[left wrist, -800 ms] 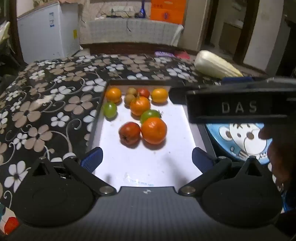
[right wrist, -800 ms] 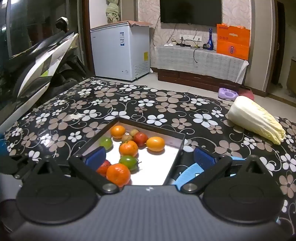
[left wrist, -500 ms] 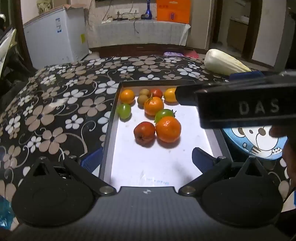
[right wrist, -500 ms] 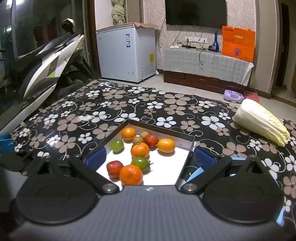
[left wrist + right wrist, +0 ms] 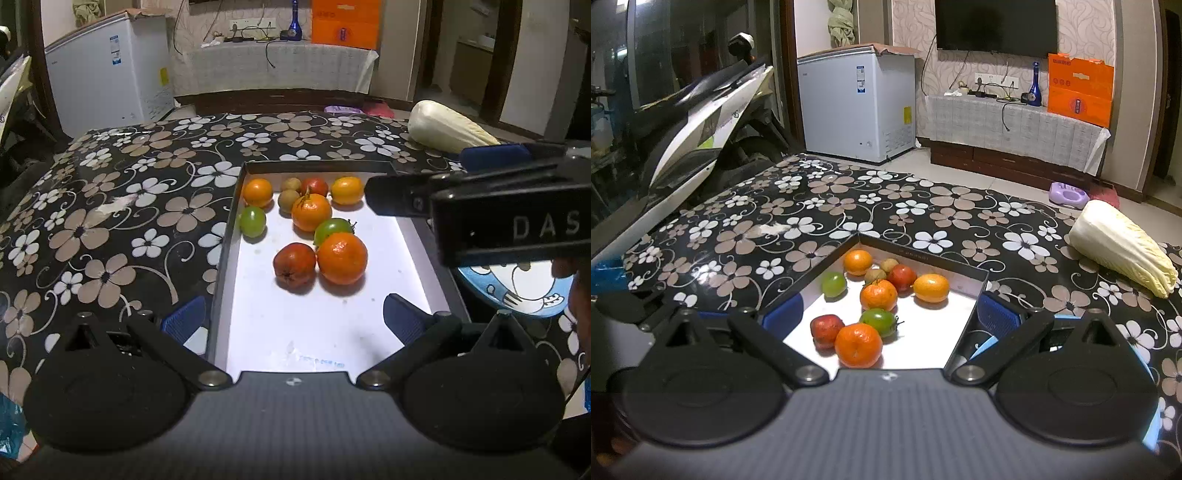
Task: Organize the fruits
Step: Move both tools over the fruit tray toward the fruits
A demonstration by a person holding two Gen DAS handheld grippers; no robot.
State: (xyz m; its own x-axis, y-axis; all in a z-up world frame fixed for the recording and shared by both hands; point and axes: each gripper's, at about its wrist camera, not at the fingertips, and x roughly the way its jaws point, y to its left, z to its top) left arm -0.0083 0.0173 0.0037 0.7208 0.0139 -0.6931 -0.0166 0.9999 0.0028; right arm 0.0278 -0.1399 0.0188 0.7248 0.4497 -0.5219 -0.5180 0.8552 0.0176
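Both grippers are hanging wide apart, nothing between the pads. I am holding the left gripper [image 5: 291,317] over the near end of the white-floored tray [image 5: 325,332], tilted down at the fruit. The right gripper [image 5: 888,315] is sitting at the tray's right near corner; its body is cutting across the right side of the left wrist view.

The fruit is all lying in the tray, bunched toward the far half. Nearest to me are the big orange [image 5: 341,258] and the red fruit [image 5: 294,266], touching side by side, a green one [image 5: 332,229] just behind them.

The pair is lying straight ahead of the left gripper, within its span. From the right gripper the orange [image 5: 857,345] is lying low and slightly left. I am judging the left hand better lined up. The blue cartoon plate [image 5: 517,291] is waiting just right of the tray, likely the destination.
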